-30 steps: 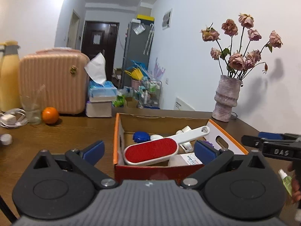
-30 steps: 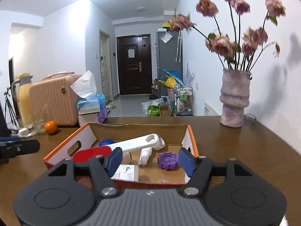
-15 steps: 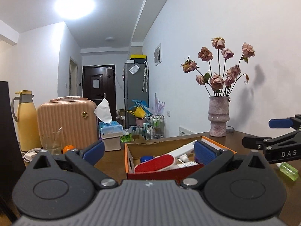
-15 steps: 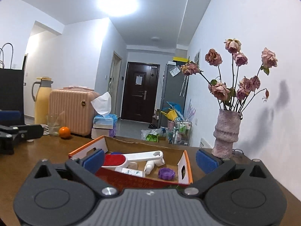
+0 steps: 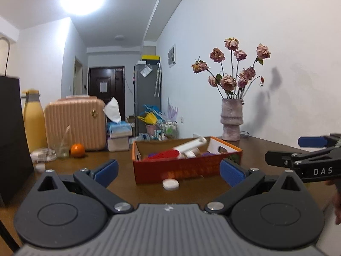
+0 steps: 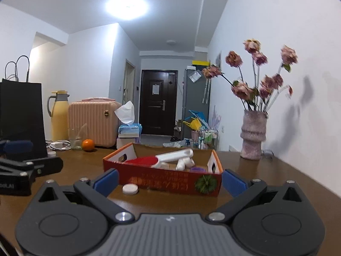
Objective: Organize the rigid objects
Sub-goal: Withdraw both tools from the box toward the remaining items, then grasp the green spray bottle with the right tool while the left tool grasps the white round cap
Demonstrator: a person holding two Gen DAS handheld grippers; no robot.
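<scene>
White cap loose on the counter, just short of the box

Both tools spread wide and empty, left tool point(image 5: 168, 170) and right tool point(image 6: 169, 180); flat round cap point(image 5: 170, 184) straight ahead of the left, ahead and slightly left of the right, no long axis; red box point(image 5: 187, 166) just beyond, brush point(image 6: 162, 160) lying inside it

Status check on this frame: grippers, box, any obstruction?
Left gripper open, empty. Right gripper open, empty. Lint brush in orange box. White cap outside, in front.
</scene>
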